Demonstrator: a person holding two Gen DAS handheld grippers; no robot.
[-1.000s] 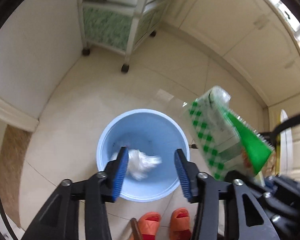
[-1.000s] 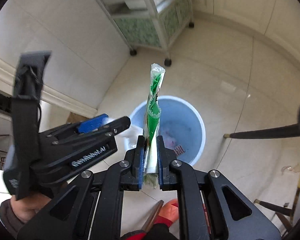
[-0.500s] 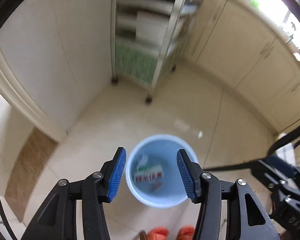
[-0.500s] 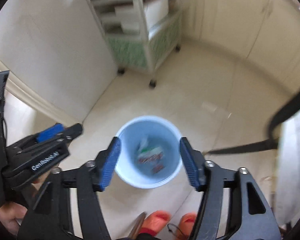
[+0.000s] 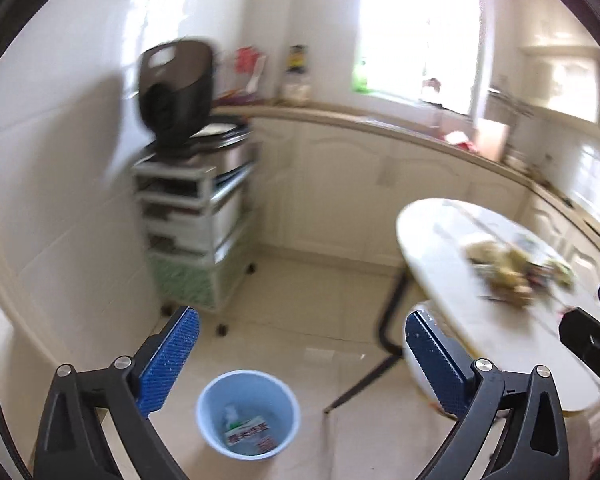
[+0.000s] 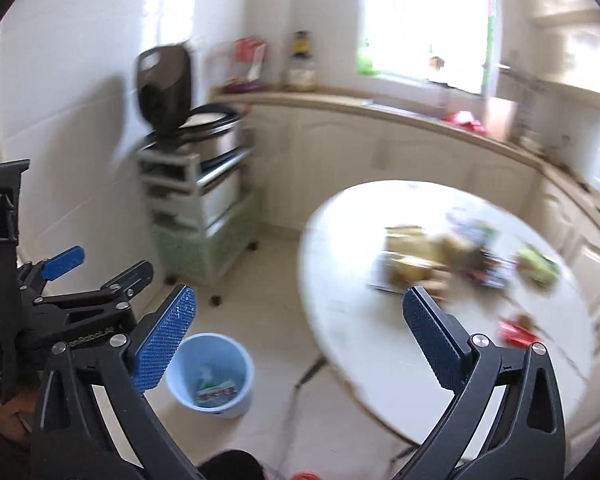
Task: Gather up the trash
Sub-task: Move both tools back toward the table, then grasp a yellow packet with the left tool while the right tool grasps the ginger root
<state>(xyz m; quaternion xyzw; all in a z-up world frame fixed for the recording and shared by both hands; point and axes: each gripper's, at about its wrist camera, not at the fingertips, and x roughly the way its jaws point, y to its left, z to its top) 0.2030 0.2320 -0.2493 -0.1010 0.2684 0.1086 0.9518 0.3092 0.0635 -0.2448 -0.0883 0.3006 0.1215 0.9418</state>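
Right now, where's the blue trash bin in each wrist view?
Left wrist: blue trash bin bottom centre, on the floor, wrappers inside.
Right wrist: bin lower left, beside the left blue pad.
Shared landmark: white drawer cart against the wall behind it.

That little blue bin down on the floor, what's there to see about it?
The blue bin is a small, round, pale-blue bucket that looks like plastic, standing upright and open-topped on the cream tiled floor, beside the dark leg of the white round table and in front of a wheeled shelf cart. Inside lie a few pieces of packaging, green, white and red. Nothing else touches it; neither claw is near it.
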